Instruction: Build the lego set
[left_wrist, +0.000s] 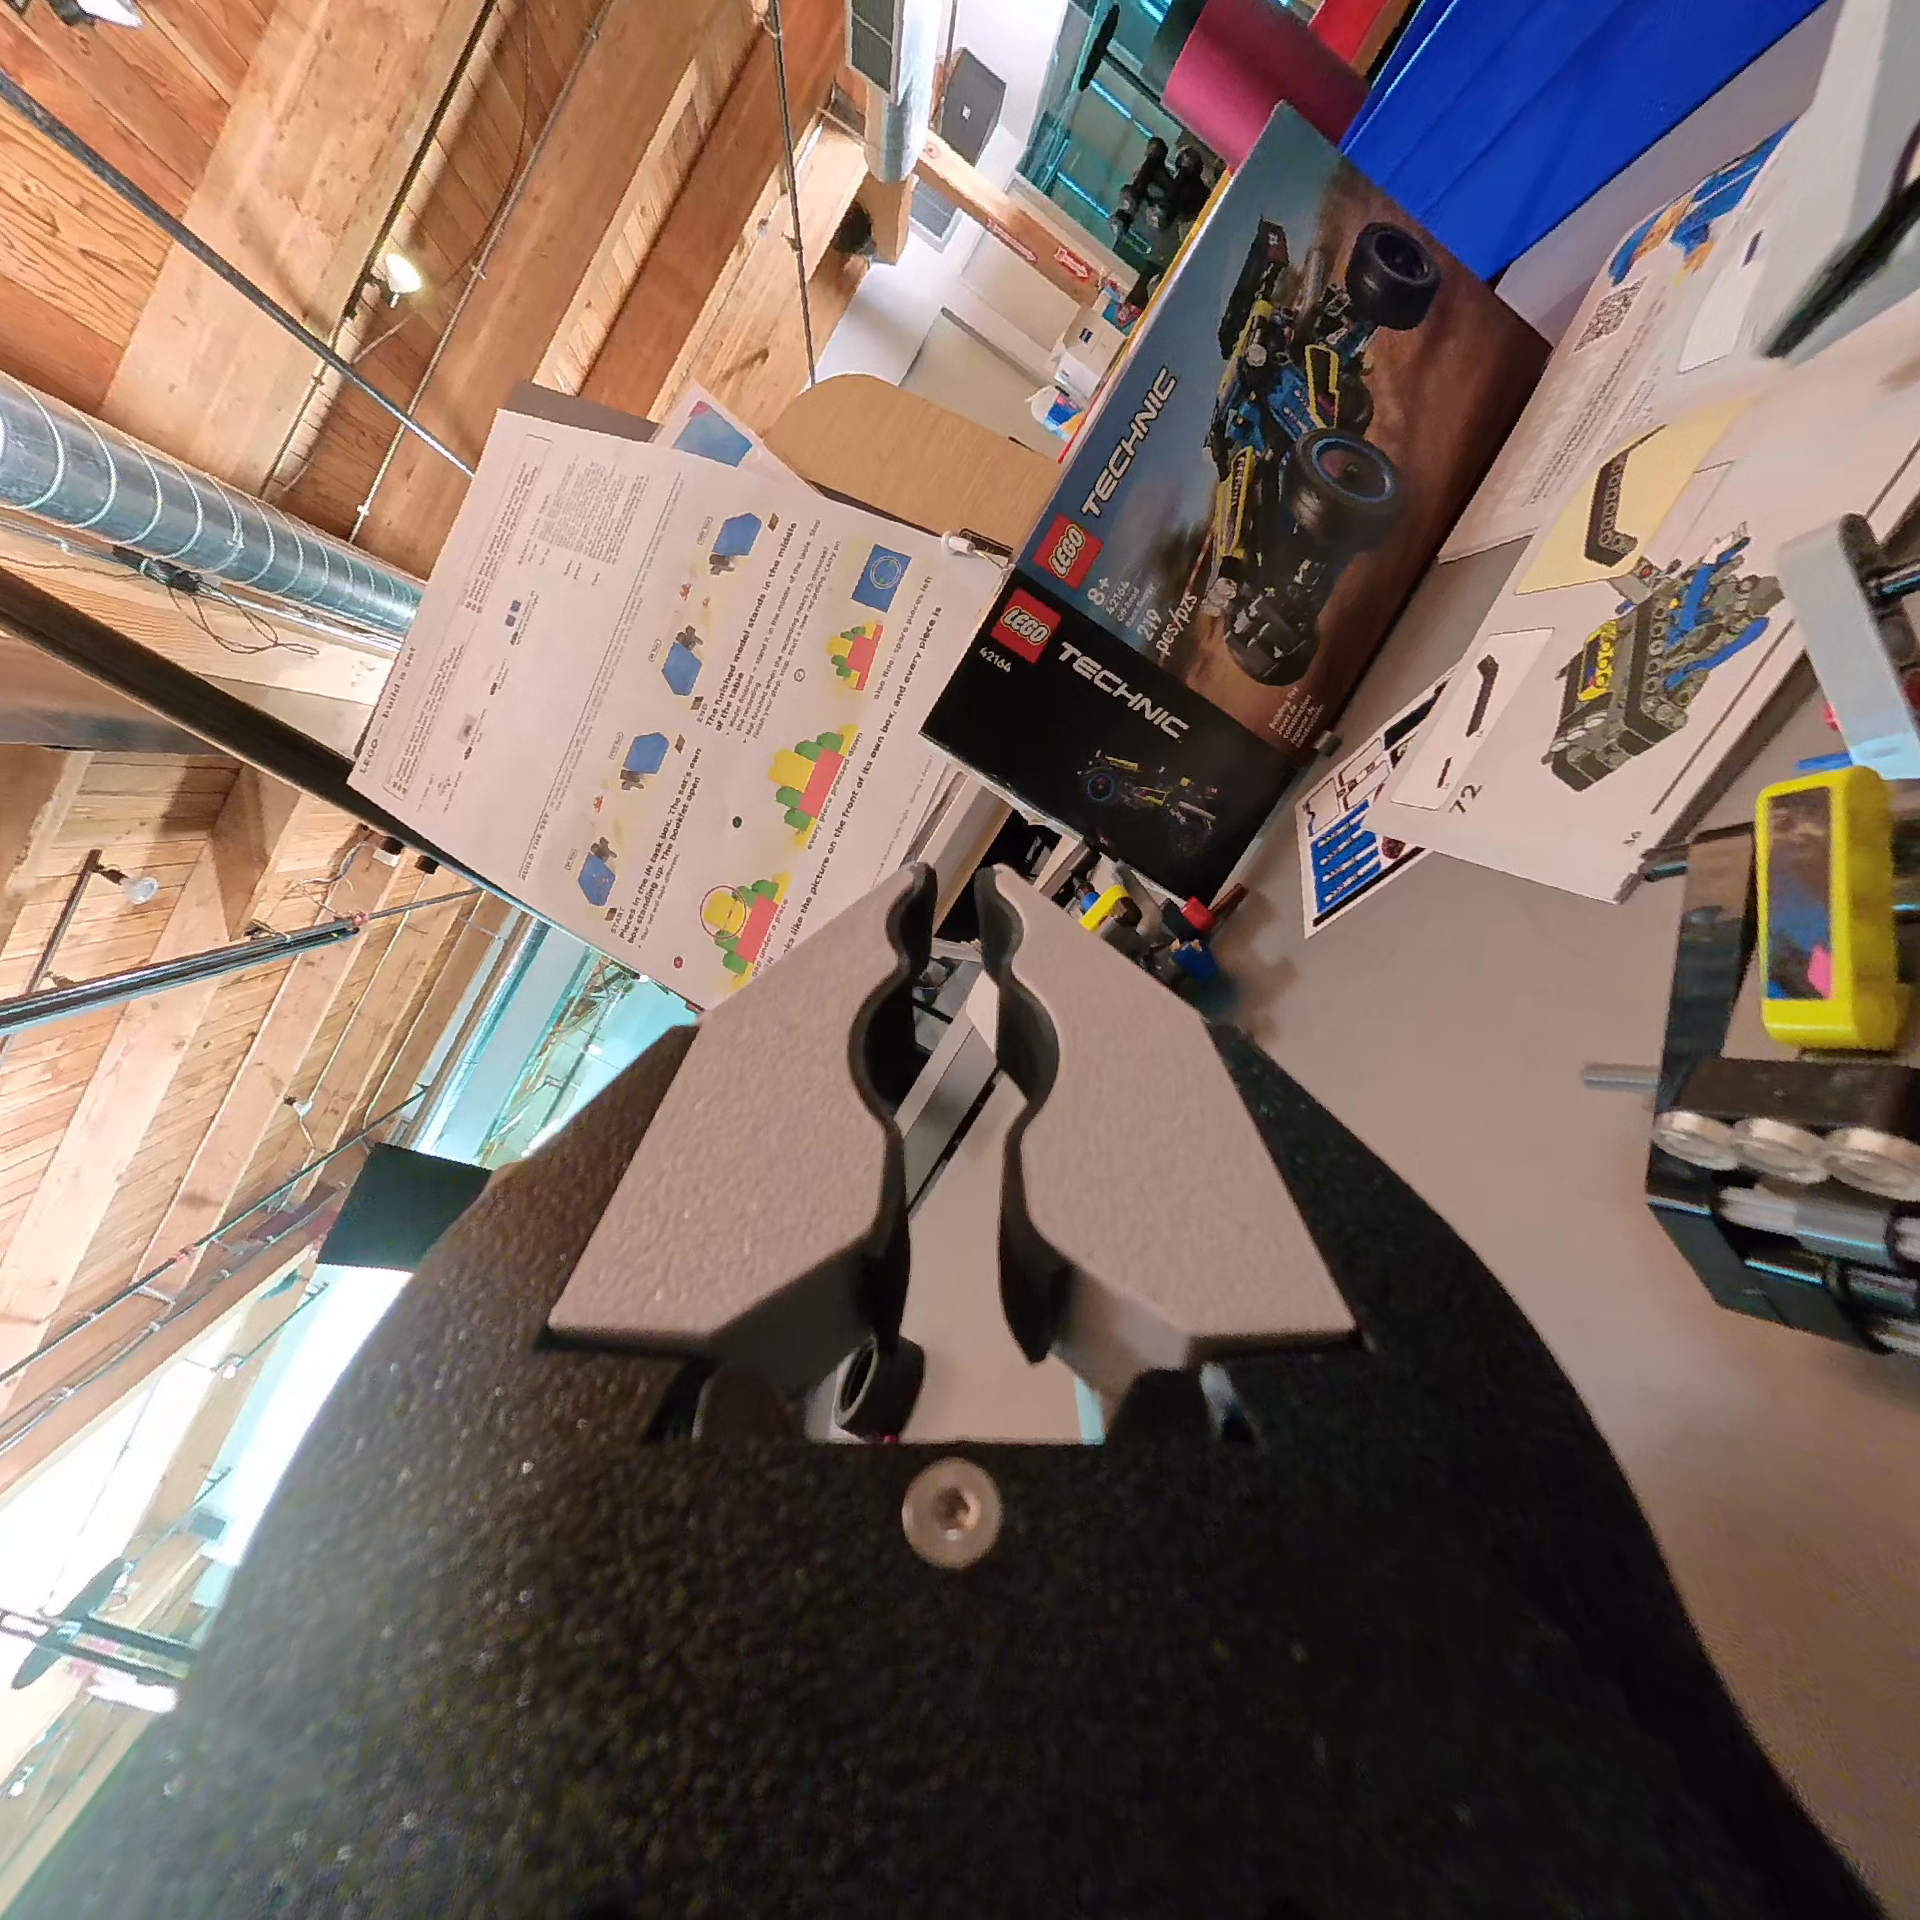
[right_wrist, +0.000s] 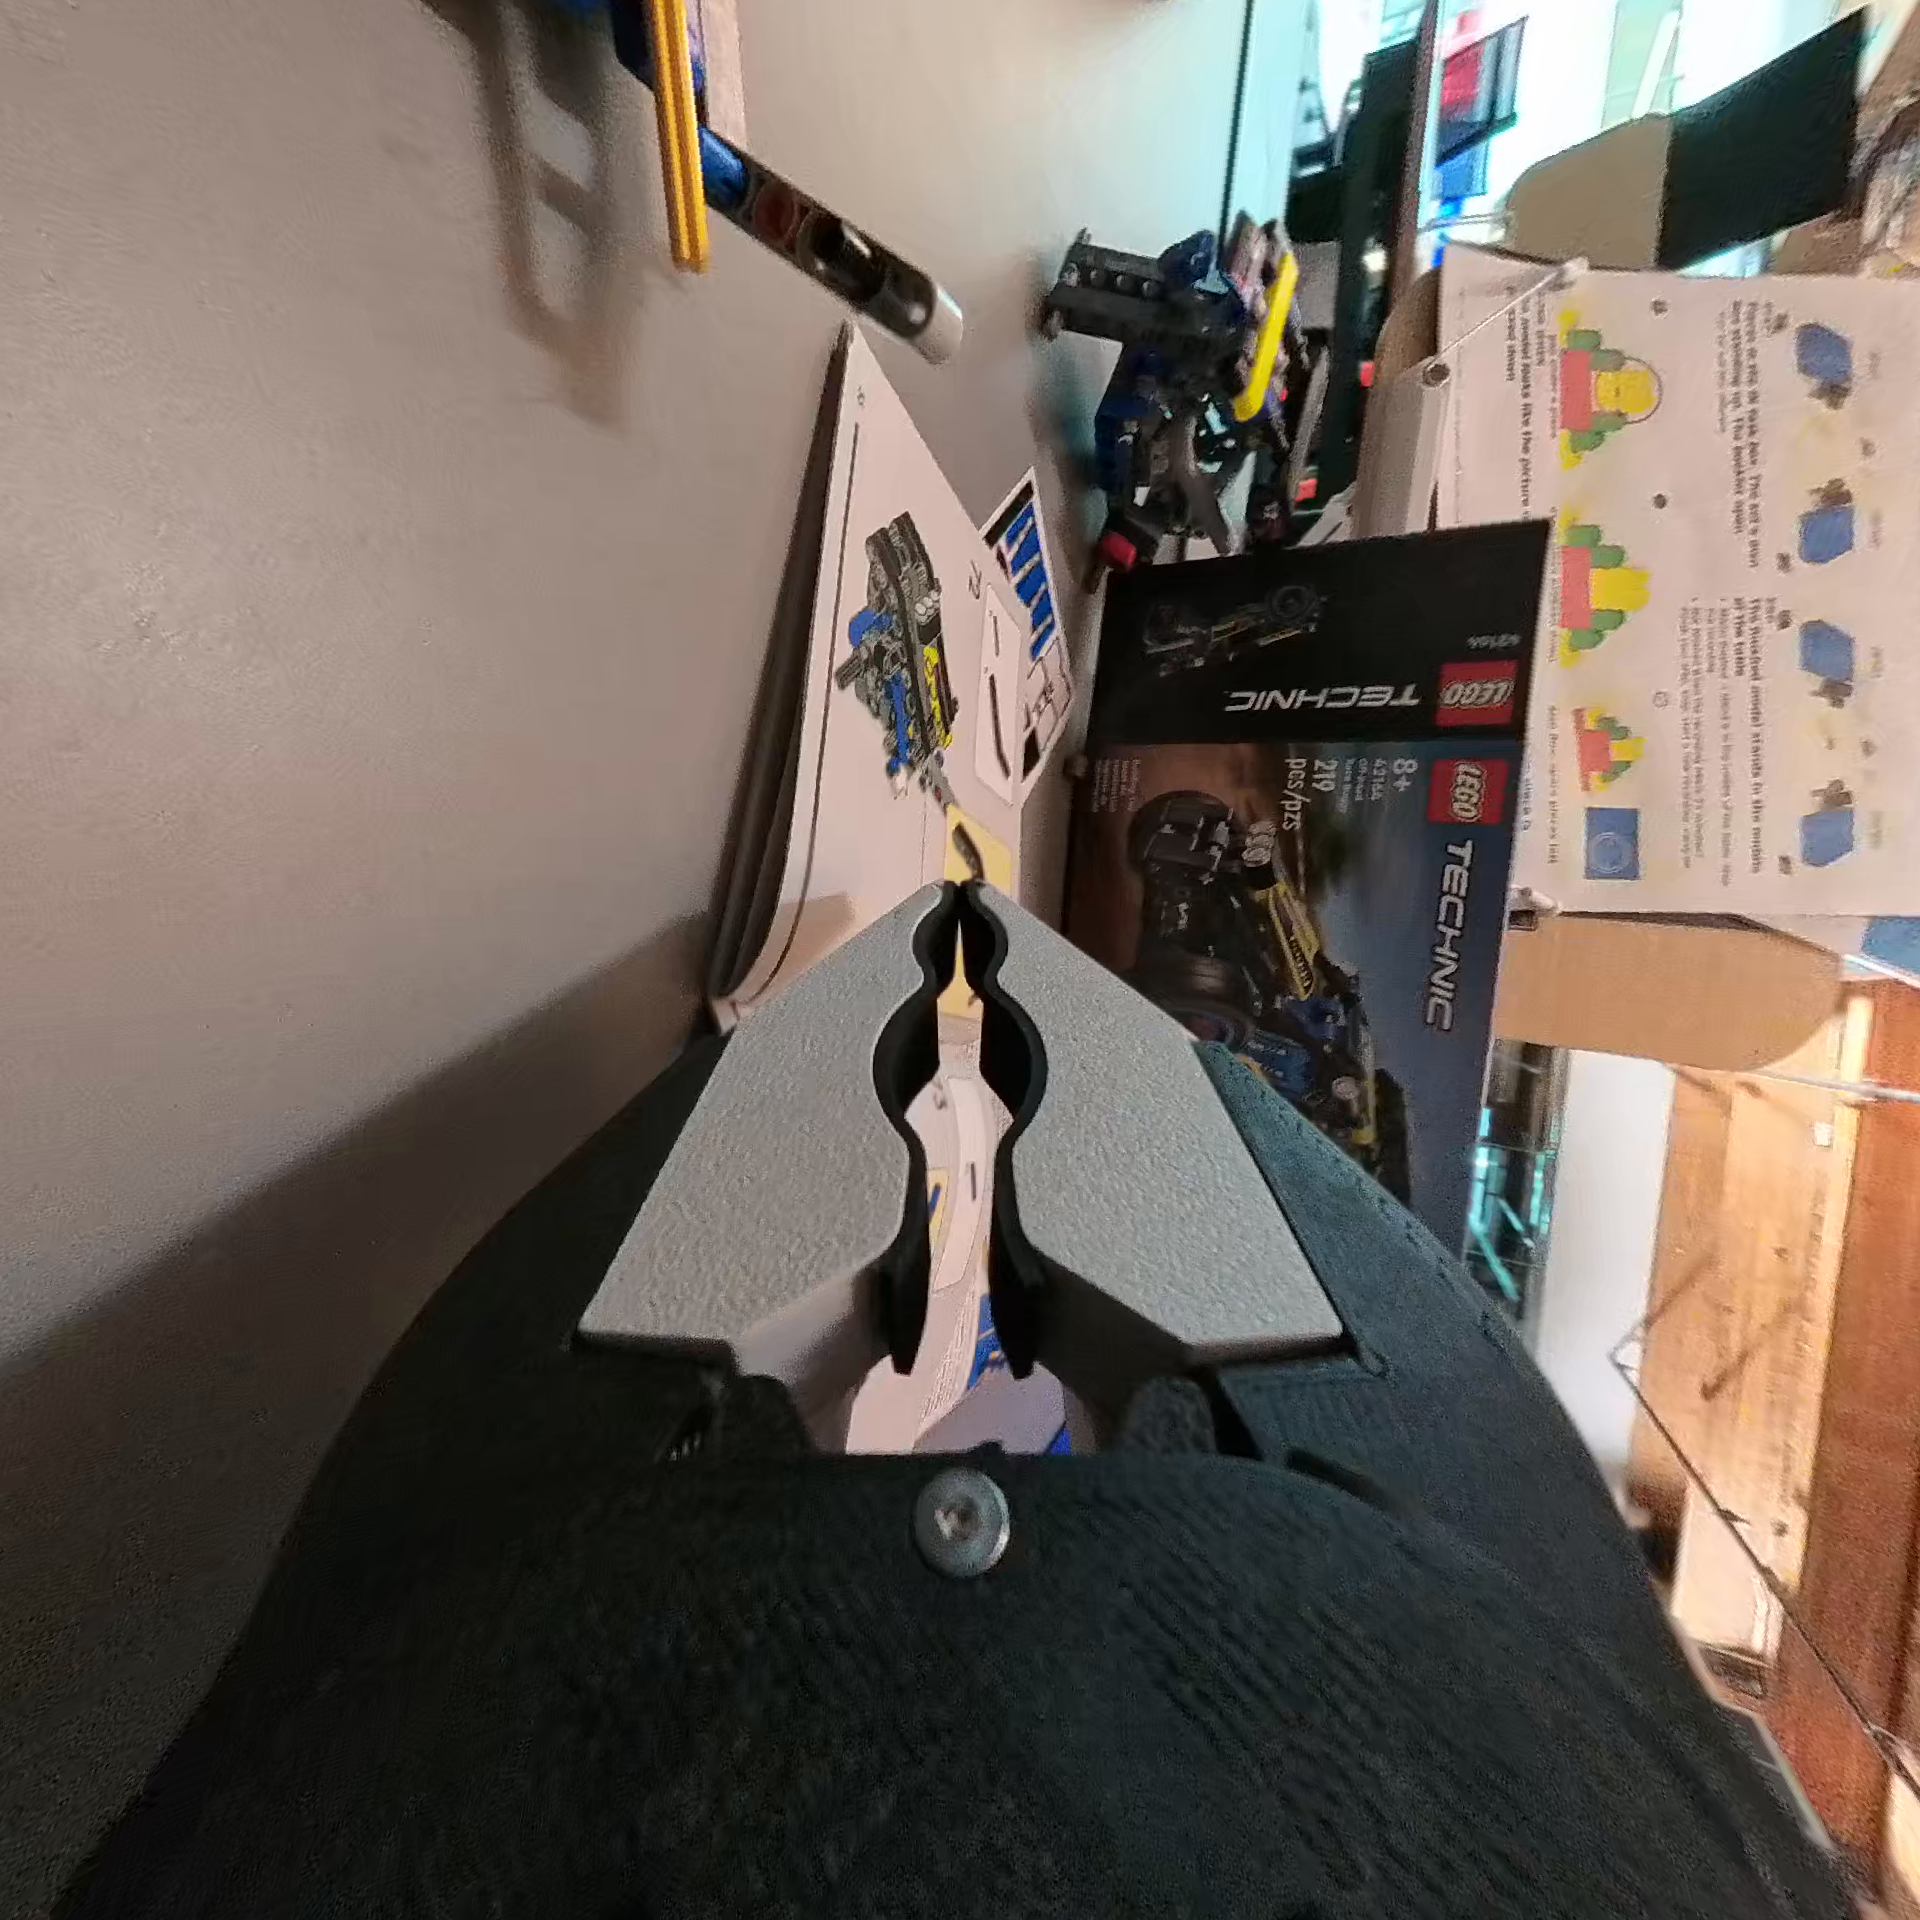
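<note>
The right gripper (right_wrist: 958, 891) is seen closed on nothing, its grey fingertips (right_wrist: 1023, 940) meeting above an open white instruction booklet (right_wrist: 894, 582).

Timber plank ceiling (left_wrist: 260, 156) with heavy beams fills left of left wrist view. Ribbed metal duct (left_wrist: 187, 509) crosses mid-left. Small spot lamp (left_wrist: 400, 272) lit, upper left. Bright windows (left_wrist: 499, 1039) lower left. Grey tabletop (right_wrist: 312, 571) fills left of right wrist view.
</note>
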